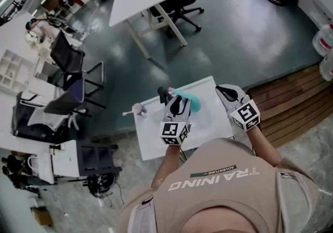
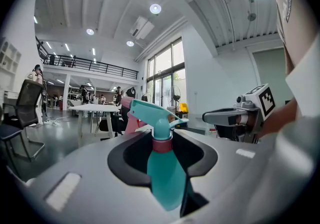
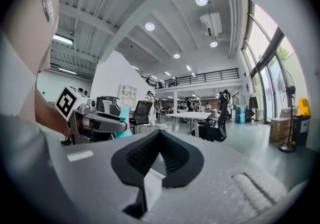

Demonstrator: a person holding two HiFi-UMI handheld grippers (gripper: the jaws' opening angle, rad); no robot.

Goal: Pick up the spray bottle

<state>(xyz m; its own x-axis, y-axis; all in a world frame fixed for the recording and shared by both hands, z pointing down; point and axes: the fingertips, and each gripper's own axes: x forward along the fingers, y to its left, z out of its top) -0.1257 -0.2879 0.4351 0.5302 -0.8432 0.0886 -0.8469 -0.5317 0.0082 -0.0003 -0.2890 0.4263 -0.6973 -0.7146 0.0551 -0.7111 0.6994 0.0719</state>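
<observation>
bottle [image 2: 165,178] in l gripper [image 2: 161,140], over table [image 1: 153,141]

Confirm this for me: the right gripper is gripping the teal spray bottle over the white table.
No, the left gripper is gripping the teal spray bottle over the white table. The left gripper view shows it between those jaws; the right gripper holds nothing.

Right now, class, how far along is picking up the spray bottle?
Done: the left gripper is closed on the spray bottle. In hand: it hangs over the white table; I cannot tell whether it is clear. Remaining: confirm the lift. The right gripper is shut, empty.
</observation>
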